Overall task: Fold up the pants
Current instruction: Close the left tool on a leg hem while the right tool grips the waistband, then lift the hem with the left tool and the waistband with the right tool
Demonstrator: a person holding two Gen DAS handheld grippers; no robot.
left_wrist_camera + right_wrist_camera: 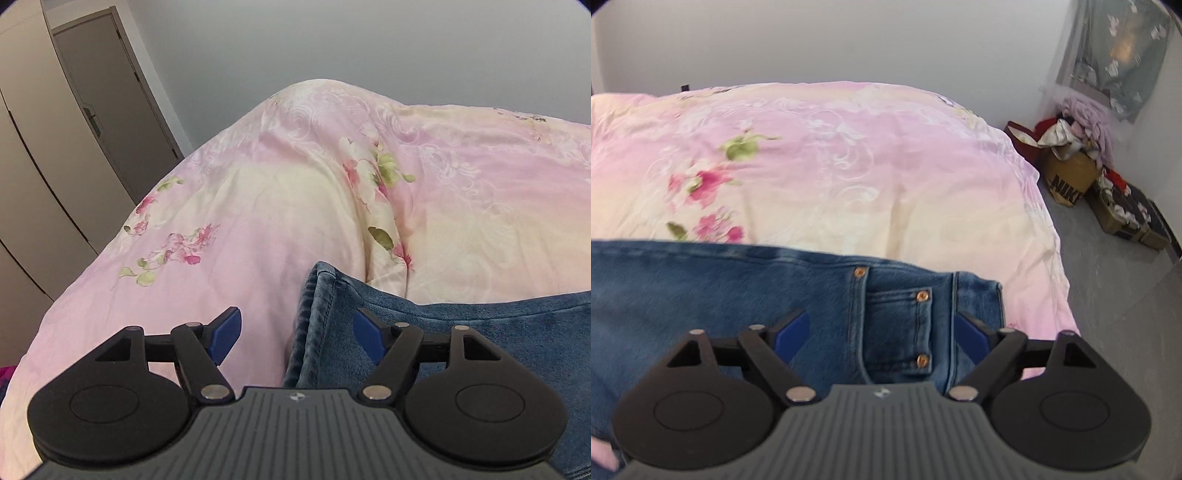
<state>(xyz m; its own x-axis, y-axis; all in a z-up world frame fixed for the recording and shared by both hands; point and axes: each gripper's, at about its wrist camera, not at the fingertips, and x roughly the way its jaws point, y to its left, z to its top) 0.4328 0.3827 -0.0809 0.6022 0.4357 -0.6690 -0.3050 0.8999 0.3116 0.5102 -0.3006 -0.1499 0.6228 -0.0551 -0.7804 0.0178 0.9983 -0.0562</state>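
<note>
Denim jeans [738,295] lie on your floral quilt [849,166], both the left hand-held gripper [297,332] and right hand-held gripper [882,332] spread wide, gripping nothing.

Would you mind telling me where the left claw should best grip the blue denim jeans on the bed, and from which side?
Probably the stitched hem end of the blue denim jeans. It stands up as a thick doubled edge off the pink floral quilt, directly between the left claw's open fingers. Coming straight forward along the quilt, one finger on each side of the edge, looks easiest.
</note>
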